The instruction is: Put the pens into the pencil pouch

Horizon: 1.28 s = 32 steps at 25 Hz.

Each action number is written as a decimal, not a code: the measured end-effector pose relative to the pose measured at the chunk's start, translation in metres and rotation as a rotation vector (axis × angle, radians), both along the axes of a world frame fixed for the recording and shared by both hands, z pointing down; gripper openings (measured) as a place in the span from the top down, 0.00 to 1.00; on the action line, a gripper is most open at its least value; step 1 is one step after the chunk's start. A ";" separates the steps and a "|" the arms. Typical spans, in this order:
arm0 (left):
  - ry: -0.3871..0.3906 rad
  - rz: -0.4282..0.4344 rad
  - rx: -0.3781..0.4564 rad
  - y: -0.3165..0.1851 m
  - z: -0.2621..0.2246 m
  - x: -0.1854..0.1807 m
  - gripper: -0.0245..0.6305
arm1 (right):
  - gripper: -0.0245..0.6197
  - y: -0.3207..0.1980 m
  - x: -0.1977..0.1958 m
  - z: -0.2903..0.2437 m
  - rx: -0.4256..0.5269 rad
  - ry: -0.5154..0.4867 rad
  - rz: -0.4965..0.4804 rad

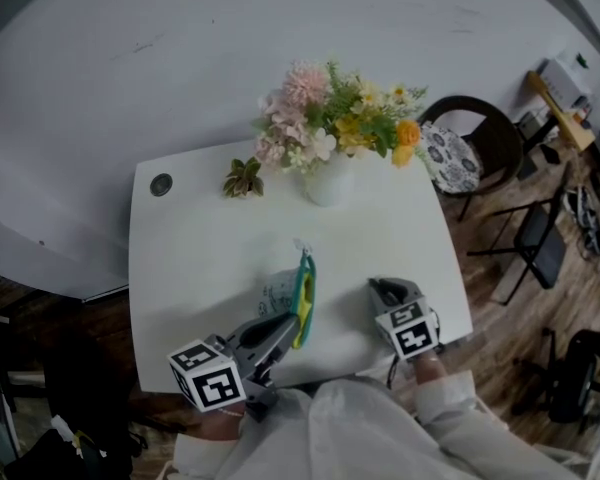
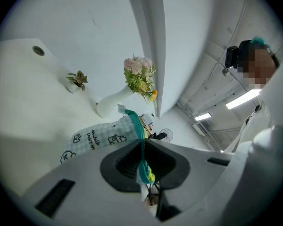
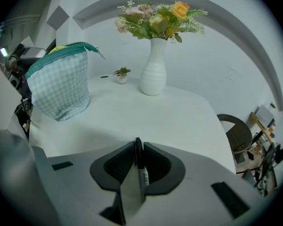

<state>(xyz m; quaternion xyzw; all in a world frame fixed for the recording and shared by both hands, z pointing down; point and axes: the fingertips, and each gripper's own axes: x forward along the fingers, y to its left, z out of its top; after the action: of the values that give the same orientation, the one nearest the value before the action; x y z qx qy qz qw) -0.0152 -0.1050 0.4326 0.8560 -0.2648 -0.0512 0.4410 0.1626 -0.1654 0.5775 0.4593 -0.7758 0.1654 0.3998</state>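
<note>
1. At the near edge of the white surface (image 1: 180,268), the left tongs (image 2: 142,142) are closed almost fully on the teal zip edge of the checked pouch (image 3: 61,86). They hold it up on edge w/ the mouth upward. Sth yellow shows at the rim; can't tell how wide the mouth gapes.
2. The right tongs (image 3: 138,145) are clamped on a black pen (image 3: 140,166) that lies along the jaws, w/ hardly any of it past the pads. They're tilted down, well to the right of the pouch, not over it.
3. No loose pens visible on the surface. Step in hand looks like carrying this pen to the mouth.
4. Risks, as I judge them:
   - Mouth prob. narrow, since only one zip edge is pinched. The pen tip could hit the zip or fabric and skid off.
   - So little pen sticks out that the jaws must go right to the rim, and a bump could tug the pouch out of the left grip.
   - Letting go early means the pen drops, rolls, maybe goes over the near edge.
   - The vase (image 3: 153,74) is further back, so low risk unless the swing is wide.
</note>
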 end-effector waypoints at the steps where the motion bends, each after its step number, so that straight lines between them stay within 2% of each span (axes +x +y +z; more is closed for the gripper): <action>1: 0.001 0.000 0.000 0.000 0.000 0.000 0.92 | 0.87 0.001 -0.001 -0.001 -0.001 0.000 -0.002; 6: 0.003 0.000 0.009 0.002 -0.001 -0.001 0.92 | 0.87 0.003 -0.009 -0.014 0.046 -0.011 -0.004; 12: 0.005 -0.014 0.016 0.002 -0.003 -0.004 0.92 | 0.87 -0.002 -0.029 -0.047 0.146 -0.095 0.002; 18: 0.007 -0.026 0.030 0.001 -0.007 -0.008 0.92 | 0.87 -0.014 -0.060 -0.098 0.244 -0.249 -0.004; 25: 0.002 -0.035 0.044 0.001 -0.008 -0.014 0.92 | 0.87 -0.017 -0.102 -0.147 0.332 -0.410 -0.077; 32: -0.005 -0.022 0.061 0.002 -0.007 -0.017 0.92 | 0.87 -0.012 -0.141 -0.208 0.384 -0.654 -0.119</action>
<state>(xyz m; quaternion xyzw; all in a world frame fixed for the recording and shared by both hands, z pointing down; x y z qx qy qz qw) -0.0321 -0.1035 0.4255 0.8662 -0.2736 -0.0621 0.4135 0.0211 -0.1777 0.3697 0.4031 -0.9045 0.1314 0.0467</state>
